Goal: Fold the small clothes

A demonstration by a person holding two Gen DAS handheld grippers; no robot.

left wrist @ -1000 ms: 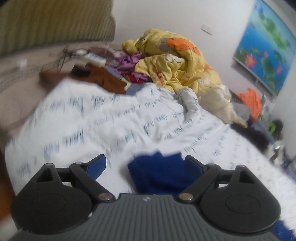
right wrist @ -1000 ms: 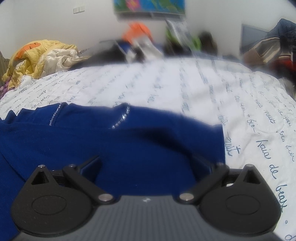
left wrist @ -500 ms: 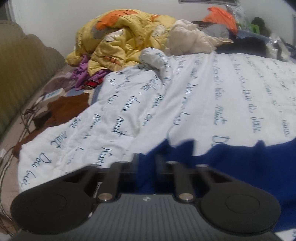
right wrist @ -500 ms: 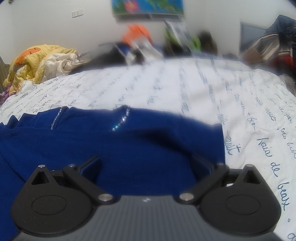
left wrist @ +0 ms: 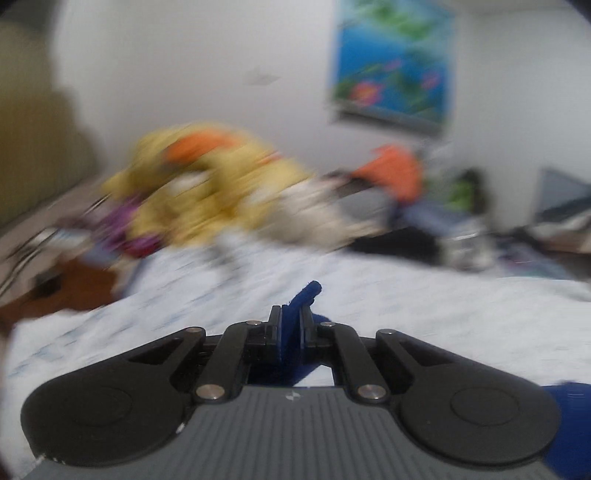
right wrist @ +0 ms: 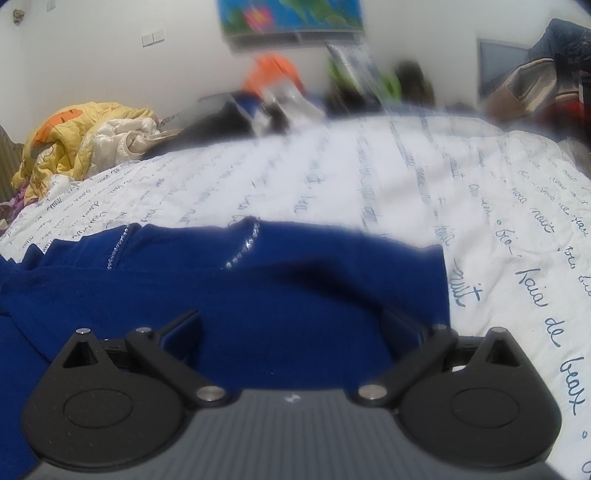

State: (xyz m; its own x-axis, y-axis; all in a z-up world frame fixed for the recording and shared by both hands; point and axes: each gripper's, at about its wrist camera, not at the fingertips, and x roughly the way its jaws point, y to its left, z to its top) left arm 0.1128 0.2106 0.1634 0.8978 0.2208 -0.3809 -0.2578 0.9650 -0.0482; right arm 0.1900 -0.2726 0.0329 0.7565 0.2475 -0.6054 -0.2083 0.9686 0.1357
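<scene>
A dark blue garment (right wrist: 258, 280) with two lines of small sparkling studs lies spread on the white quilt with blue handwriting (right wrist: 369, 177). My right gripper (right wrist: 291, 325) is open, its fingers low over the garment near its right edge. My left gripper (left wrist: 290, 321) is shut on a fold of the blue garment (left wrist: 304, 293), which sticks up between the pads. More blue cloth shows at the lower right of the left wrist view (left wrist: 570, 398).
A yellow and orange quilt (right wrist: 74, 140) is bunched at the far left of the bed, beside purple clothes (left wrist: 125, 229). Orange and dark items (right wrist: 273, 74) lie along the far wall under a blue picture (right wrist: 291, 14). Piled clothes (right wrist: 546, 74) sit at the right.
My left gripper went from open to shut on the edge of the blue garment and has lifted and swung; its view is blurred. The right gripper has stayed open over the garment.
</scene>
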